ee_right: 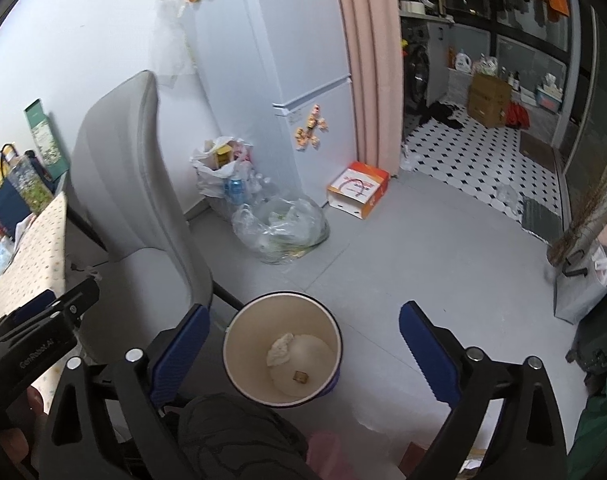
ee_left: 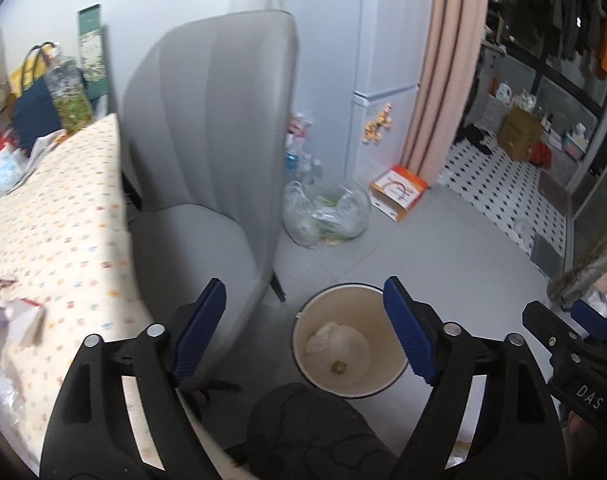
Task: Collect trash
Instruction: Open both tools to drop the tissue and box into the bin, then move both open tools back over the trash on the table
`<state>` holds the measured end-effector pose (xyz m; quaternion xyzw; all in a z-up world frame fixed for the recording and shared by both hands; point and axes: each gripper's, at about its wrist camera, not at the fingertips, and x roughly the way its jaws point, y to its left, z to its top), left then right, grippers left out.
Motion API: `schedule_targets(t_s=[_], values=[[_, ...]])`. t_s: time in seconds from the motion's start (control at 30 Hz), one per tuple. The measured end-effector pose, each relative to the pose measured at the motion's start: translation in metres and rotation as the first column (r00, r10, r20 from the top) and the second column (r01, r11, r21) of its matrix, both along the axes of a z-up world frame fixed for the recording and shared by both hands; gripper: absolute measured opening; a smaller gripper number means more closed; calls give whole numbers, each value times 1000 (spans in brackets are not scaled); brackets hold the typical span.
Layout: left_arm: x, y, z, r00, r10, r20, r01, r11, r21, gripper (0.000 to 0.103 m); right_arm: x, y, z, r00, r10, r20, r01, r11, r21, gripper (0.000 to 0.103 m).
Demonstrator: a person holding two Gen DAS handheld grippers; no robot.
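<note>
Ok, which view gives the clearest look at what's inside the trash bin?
The right wrist view: the trash bin sits unobstructed, showing a crumpled tissue and a small brown scrap on its bottom. The left wrist view shows the same contents, but one finger of the left tool covers the bin's right rim.

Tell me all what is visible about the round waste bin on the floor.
The waste bin is a round, open-topped bucket, cream inside with a dark blue outside visible at its lower edge. It looks like plastic. It stands upright on the grey floor, just beside the grey chair. Inside lie a crumpled white tissue and a small brownish scrap. Nothing grips it; no lid is seen.
</note>
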<state>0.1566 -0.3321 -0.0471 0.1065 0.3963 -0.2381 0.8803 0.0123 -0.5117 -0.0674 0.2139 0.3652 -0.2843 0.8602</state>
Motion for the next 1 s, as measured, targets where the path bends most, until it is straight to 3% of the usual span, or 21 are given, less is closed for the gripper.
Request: schedule_targets(t_s=[0.23,0.5,1.0], values=[[-6,61,21,993,105,53,-104,994,-29,87,15,41,19,996,87,28,-87,996,-25,95],[-15,138,36,969,232,84,-226,971,-80,91,33,105,37,977,210,41,-207,976,-61,95],[-41,267,40,884,457,96,-445,887,-128,91,45,214,54,914,403,37,-397,910,-117,95]])
